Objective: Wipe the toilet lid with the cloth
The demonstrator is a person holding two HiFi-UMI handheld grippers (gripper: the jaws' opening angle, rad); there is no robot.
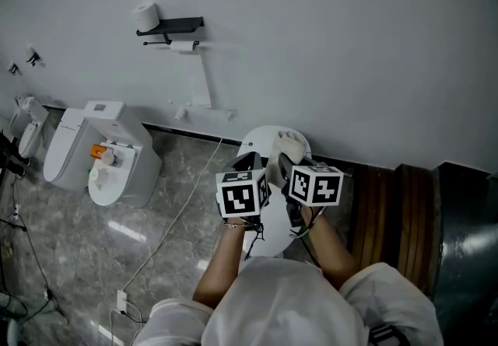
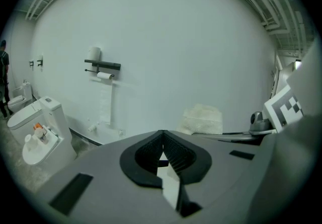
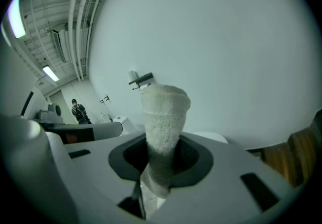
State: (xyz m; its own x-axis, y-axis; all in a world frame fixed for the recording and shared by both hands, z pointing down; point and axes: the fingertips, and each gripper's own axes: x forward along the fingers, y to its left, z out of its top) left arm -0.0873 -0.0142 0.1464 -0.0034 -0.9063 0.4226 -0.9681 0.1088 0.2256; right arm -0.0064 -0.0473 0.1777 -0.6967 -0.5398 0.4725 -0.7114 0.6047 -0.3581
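- Left gripper (image 2: 162, 140): fingers are pressing together, holding nothing.
- Right gripper (image 3: 161, 155): fingers are clamping one cloth (image 3: 165, 112), bunched over the far end of the toilet lid (image 1: 258, 139).
- One second toilet (image 1: 78, 154) is standing well apart, leftward.

— Where does the toilet lid (image 1: 258, 139) sit?
— At the centre, backed against the wall (image 1: 350, 41). The cloth (image 1: 292, 142) lies over its one o'clock edge, between the jaws of the right gripper (image 1: 282, 160). The left gripper (image 1: 252, 159) is just beside that, at nine o'clock.
— And around it?
— A second toilet (image 1: 93, 158) at nine o'clock, a roll holder (image 1: 173, 26) on the wall at eleven, wooden panels (image 1: 381, 212) at three, and a cable (image 1: 175, 220) across the floor (image 1: 78, 259) at eight.
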